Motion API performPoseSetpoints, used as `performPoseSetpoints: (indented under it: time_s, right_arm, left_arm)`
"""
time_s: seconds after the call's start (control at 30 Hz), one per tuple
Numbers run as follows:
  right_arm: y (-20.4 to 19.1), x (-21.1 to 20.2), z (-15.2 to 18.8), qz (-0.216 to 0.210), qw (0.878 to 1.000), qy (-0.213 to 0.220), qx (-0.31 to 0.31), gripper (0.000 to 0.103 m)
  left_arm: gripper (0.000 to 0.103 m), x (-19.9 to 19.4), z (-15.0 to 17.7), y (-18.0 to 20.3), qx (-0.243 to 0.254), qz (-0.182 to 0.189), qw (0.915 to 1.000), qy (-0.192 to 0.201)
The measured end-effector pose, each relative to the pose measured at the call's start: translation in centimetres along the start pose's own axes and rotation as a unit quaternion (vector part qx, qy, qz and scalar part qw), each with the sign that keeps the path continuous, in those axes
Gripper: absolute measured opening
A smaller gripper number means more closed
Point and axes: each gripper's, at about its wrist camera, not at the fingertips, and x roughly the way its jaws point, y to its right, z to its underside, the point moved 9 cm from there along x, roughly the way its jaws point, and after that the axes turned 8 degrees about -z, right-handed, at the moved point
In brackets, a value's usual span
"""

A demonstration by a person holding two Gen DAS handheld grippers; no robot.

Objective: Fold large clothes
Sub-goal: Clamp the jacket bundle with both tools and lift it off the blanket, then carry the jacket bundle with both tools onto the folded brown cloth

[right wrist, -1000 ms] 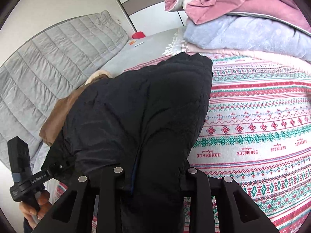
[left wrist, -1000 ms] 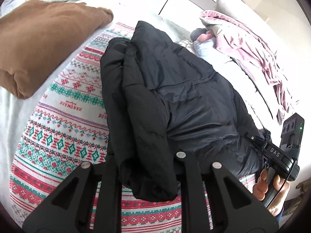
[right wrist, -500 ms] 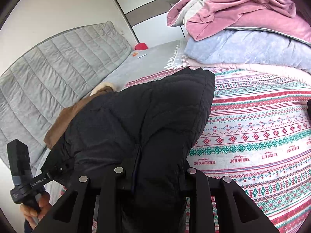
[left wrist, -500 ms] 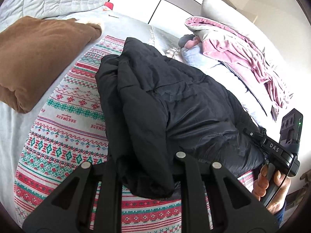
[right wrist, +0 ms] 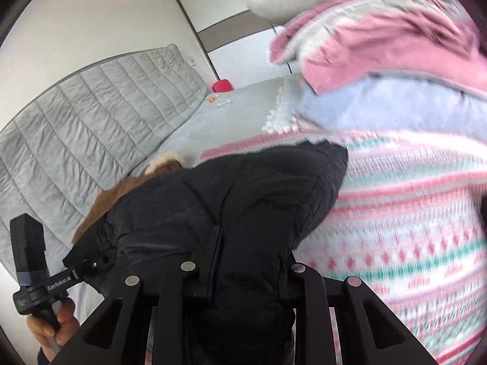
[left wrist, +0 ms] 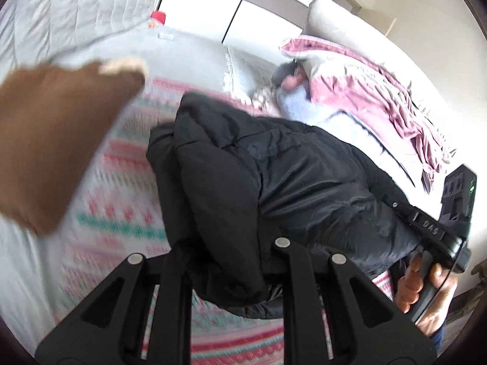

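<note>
Left wrist view: left gripper pinches 1 black jacket hem, lifted over patterned blanket. "DAS" on right gripper; brown cushion clearer here.

Right wrist view: right gripper clamps jacket too. "GenRobot.AI" on left one; only here red item clear, w/ grey quilt.

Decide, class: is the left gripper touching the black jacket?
Touching. The left wrist view shows the black jacket bunched between the left gripper fingers, clamped at its near edge.

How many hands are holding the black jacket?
2: the left hand-held gripper clamps the black jacket at one near corner, the right hand-held gripper at the other.
</note>
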Motion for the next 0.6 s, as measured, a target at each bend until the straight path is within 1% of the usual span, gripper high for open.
performPoseSetpoints:
  time_s: [0.03, 0.07, 0.1, 0.13, 0.17, 0.2, 0.27, 0.3, 0.37, 0.43, 0.47, 0.5, 0.53, 0.57, 0.6]
  right_arm:
    - [-1.5, 0.4, -2.1, -0.001, 1.000, 0.003, -0.010, 0.024]
    - [-2.7, 0.6, -3.5, -0.002, 1.000, 0.005, -0.020, 0.024]
    - [-4.4, 0.7, -5.2, -0.002, 0.999, 0.010, -0.037, 0.023]
    - [-7.1, 0.6, -7.8, -0.005, 0.998, 0.022, -0.065, 0.023]
    - [-8.7, 0.4, -9.2, -0.008, 0.996, 0.031, -0.081, 0.023]
    - [-11.5, 0.1, -11.5, -0.013, 0.993, 0.051, -0.108, 0.023]
    - [-15.6, -0.4, -14.4, -0.029, 0.986, 0.087, -0.139, 0.023]
    - [-18.2, -0.4, -15.8, -0.048, 0.981, 0.111, -0.152, 0.023]
    - [-21.6, 0.2, -16.9, -0.080, 0.973, 0.140, -0.165, 0.023]
    - [-25.9, 1.7, -17.1, -0.111, 0.958, 0.180, -0.194, 0.023]
    - [-27.2, 2.2, -17.0, -0.122, 0.952, 0.194, -0.201, 0.023]
    - [-28.6, 3.1, -16.7, -0.141, 0.946, 0.210, -0.203, 0.023]
    - [-29.6, 4.5, -16.2, -0.164, 0.943, 0.216, -0.193, 0.023]
    - [-30.2, 7.0, -15.3, -0.190, 0.946, 0.206, -0.161, 0.023]
    - [-30.2, 9.7, -14.0, -0.206, 0.952, 0.185, -0.133, 0.023]
  left_arm:
    - [0.017, -0.4, -1.9, -0.2, 0.009, -0.004, 0.9999, 0.012]
    - [0.017, -1.0, -3.6, -0.4, 0.017, -0.008, 0.9995, 0.026]
    - [0.017, -2.1, -6.0, -0.7, 0.030, -0.014, 0.9983, 0.049]
    - [0.017, -3.1, -7.8, -1.1, 0.038, -0.018, 0.9970, 0.065]
    - [0.017, -4.5, -10.2, -1.7, 0.042, -0.020, 0.9953, 0.085]
    - [0.017, -6.2, -12.5, -2.7, 0.040, -0.017, 0.9936, 0.104]
    - [0.018, -9.3, -16.2, -4.8, 0.035, -0.013, 0.9896, 0.139]
    - [0.018, -10.9, -18.0, -6.2, 0.036, -0.017, 0.9862, 0.161]
    - [0.018, -13.4, -20.2, -8.7, 0.037, -0.035, 0.9792, 0.196]
    - [0.018, -15.8, -22.2, -11.8, 0.039, -0.061, 0.9694, 0.234]
    - [0.018, -16.6, -22.6, -13.2, 0.035, -0.068, 0.9661, 0.247]
    - [0.018, -17.1, -22.9, -15.4, 0.028, -0.079, 0.9634, 0.255]
    - [0.018, -16.9, -22.8, -16.9, 0.025, -0.091, 0.9632, 0.252]
    - [0.019, -16.1, -22.3, -19.1, 0.024, -0.109, 0.9641, 0.241]
    - [0.019, -14.7, -21.5, -21.4, 0.021, -0.130, 0.9664, 0.221]
